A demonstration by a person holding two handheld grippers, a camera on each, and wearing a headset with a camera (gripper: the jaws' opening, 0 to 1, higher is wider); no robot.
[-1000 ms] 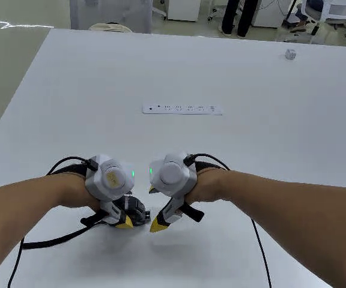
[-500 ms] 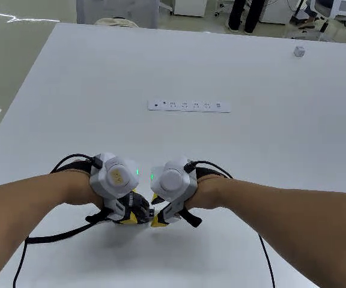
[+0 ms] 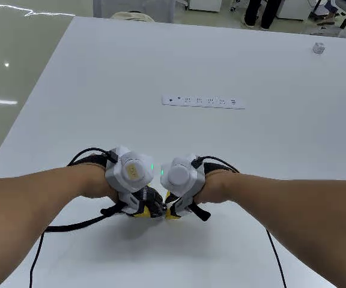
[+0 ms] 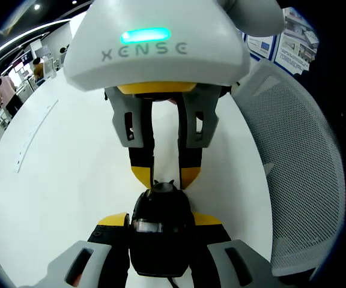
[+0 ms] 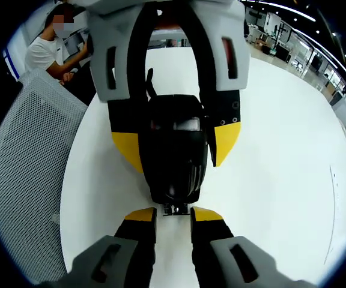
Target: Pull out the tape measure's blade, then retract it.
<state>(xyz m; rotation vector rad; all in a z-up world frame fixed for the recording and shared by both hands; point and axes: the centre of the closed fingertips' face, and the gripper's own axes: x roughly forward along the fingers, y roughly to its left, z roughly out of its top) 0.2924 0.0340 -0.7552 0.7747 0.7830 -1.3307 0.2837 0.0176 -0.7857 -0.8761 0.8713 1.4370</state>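
First, the head view. Low on the white table, toward 6 o'clock, the left gripper and the right gripper meet tip to tip. The person's forearms enter from 8 and 4 o'clock. A black tape measure sits between the two, in the left gripper's jaws. A white power strip lies well apart at 12 o'clock, and a small pale object rests near the table's far edge at 2 o'clock. A black cable trails from the left gripper toward 8 o'clock.

Next, the left gripper view. Its own yellow-tipped jaws rise from 6 o'clock and are clamped on the tape measure's case, one against each side. The right gripper comes down from 12 o'clock with a green light on its white body. Its two jaws stand narrowly apart, tips just at the case's front end. A mesh chair back occupies 3 o'clock, and the power strip lies at 9 o'clock.

Last, the right gripper view. Its own jaws rise from 6 o'clock with a narrow gap between them. The blade's end hook sits in that gap, right against the case's mouth; whether the tips pinch it cannot be told. The case is at centre, gripped by the left gripper descending from 12 o'clock. The chair back is at 9 o'clock, with a person in a white shirt beyond it at 11 o'clock.
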